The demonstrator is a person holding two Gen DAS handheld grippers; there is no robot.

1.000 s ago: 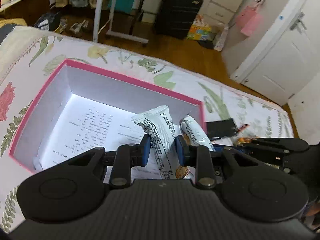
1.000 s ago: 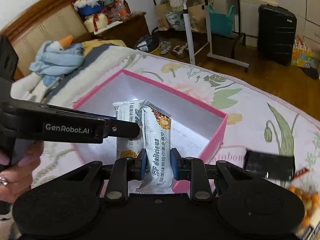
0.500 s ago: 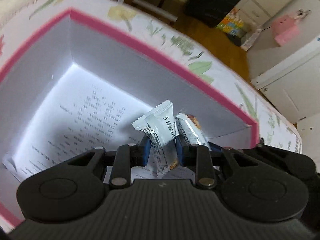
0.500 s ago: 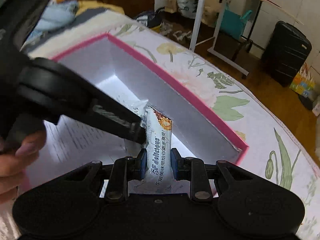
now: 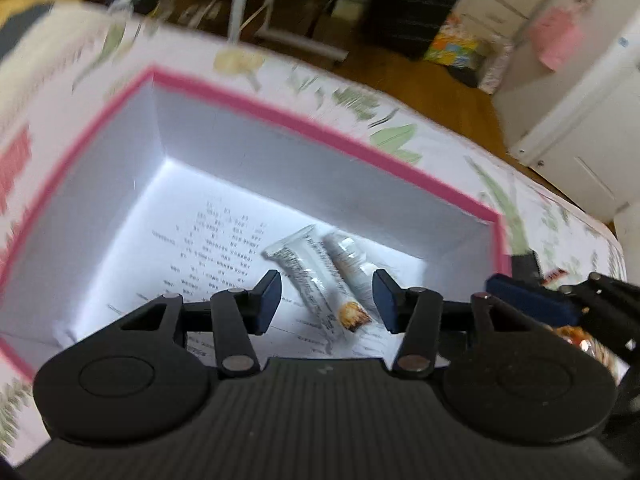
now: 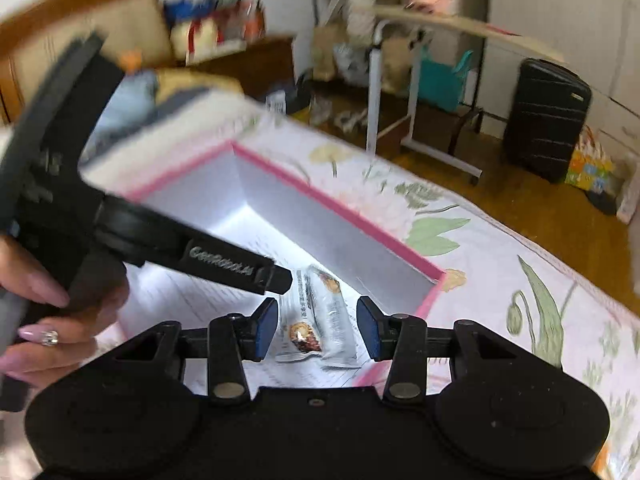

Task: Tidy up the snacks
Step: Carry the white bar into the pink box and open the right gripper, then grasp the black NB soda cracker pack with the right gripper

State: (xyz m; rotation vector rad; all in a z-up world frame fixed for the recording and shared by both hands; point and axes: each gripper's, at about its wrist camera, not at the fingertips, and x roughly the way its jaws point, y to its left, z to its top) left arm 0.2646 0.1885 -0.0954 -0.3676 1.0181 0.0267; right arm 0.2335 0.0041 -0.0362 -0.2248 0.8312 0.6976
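Two silver-white snack bars (image 5: 320,280) (image 6: 320,316), each with a brown food picture at one end, lie side by side on printed paper (image 5: 216,252) in the pink-rimmed box (image 5: 320,128), frame centre. The left gripper (image 5: 326,300) and the right gripper (image 6: 317,328) both gape wide, holding nothing.

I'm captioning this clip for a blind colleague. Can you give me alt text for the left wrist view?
The open left gripper hovers over two snack bars lying side by side on printed paper in a pink-rimmed box set on a floral bedspread. The right gripper shows at the right edge.
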